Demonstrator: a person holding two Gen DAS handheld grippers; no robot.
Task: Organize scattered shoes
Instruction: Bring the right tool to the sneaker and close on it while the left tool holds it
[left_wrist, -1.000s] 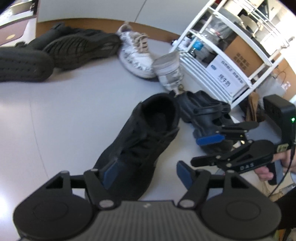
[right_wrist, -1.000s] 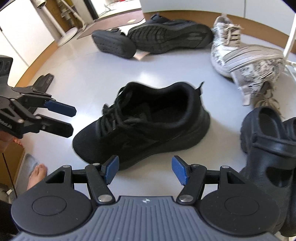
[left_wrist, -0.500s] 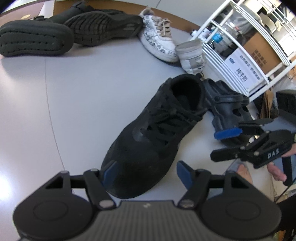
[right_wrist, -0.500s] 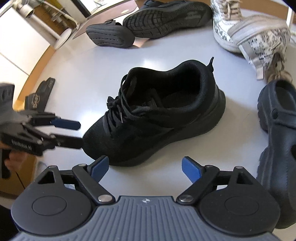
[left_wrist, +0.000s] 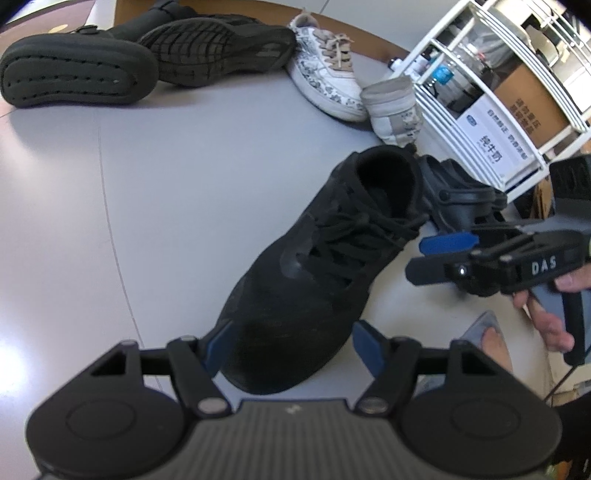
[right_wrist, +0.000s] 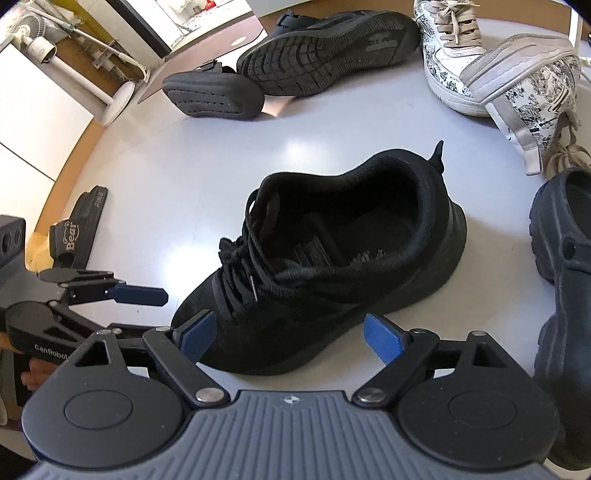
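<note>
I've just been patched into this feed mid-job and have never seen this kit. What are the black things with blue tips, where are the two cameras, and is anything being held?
There is no robot arm here: a person holds a hand-held claw in each hand. Each picture comes from a camera on one claw, looking forward along its two blue-tipped fingers.

In the left view you see the left claw, with the right claw entering from the side; the right view shows the reverse.

Both claws are open and hold nothing. The right one has just been opening wider. Both are closing in on the upright black sneaker on the pale floor.

Around it lie its overturned mate, a black clog, an overturned clog and two white patterned sneakers.
</note>
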